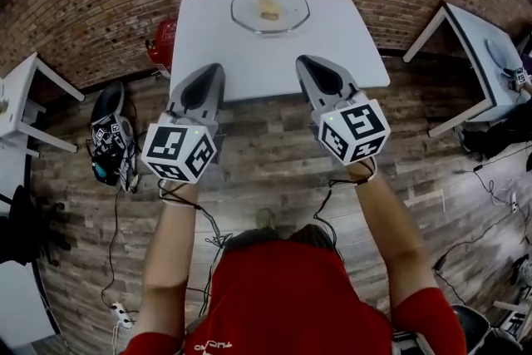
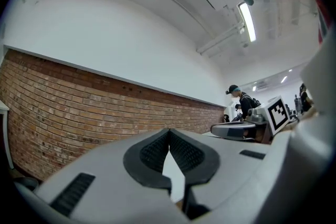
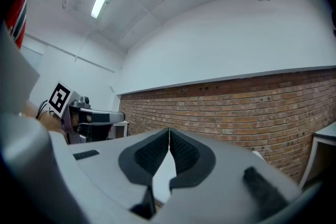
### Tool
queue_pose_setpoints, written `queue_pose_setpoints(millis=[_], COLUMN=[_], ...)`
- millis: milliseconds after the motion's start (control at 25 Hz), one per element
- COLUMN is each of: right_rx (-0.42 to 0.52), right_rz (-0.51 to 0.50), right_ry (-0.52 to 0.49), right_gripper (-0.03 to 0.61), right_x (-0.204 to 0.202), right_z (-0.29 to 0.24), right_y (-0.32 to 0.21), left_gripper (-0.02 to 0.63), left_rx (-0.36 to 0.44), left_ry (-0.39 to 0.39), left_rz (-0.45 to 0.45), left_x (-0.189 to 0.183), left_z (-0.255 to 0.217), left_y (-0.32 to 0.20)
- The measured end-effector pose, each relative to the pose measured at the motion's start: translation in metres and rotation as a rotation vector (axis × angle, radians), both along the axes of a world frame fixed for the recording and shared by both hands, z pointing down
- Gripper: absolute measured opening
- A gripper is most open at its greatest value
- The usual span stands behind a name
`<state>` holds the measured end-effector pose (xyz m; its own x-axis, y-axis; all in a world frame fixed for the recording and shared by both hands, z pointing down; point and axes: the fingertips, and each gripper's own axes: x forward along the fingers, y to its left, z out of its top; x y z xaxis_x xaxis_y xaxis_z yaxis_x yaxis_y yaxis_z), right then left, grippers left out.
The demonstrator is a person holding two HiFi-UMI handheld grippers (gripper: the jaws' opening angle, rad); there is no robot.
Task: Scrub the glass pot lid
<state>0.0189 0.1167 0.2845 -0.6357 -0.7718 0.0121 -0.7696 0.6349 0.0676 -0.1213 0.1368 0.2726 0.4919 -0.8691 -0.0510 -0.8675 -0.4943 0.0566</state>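
Glass pot lid point(image 1: 270, 10) on white table point(image 1: 249, 62)

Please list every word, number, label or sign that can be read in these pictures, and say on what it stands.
White print on the red shirt: partly cut off by the picture's edge, unreadable.
Cubes on the left gripper and right gripper: only black-and-white square markers, no letters or numbers.
No other text can be read.
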Motion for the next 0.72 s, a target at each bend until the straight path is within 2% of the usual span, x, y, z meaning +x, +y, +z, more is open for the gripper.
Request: queue_pose_setpoints(millis=[360,720], right_rx=[-0.012,-0.007], right_rz=[0.039,0.029], right_ry=[0.023,0.036], right_gripper=[0.031,0.031], right_x=[-0.013,-0.01], right_z=[0.006,0.011], right_y=[-0.053,-0.122], left_gripper=[0.018,0.018], left_rx=[-0.008,-0.017], left_ry=[0.035,0.03], left_rz=[0.025,0.016], left_x=[-0.02,-0.017], left_z=[0.007,0.014], left_y=[-0.063,-0.129])
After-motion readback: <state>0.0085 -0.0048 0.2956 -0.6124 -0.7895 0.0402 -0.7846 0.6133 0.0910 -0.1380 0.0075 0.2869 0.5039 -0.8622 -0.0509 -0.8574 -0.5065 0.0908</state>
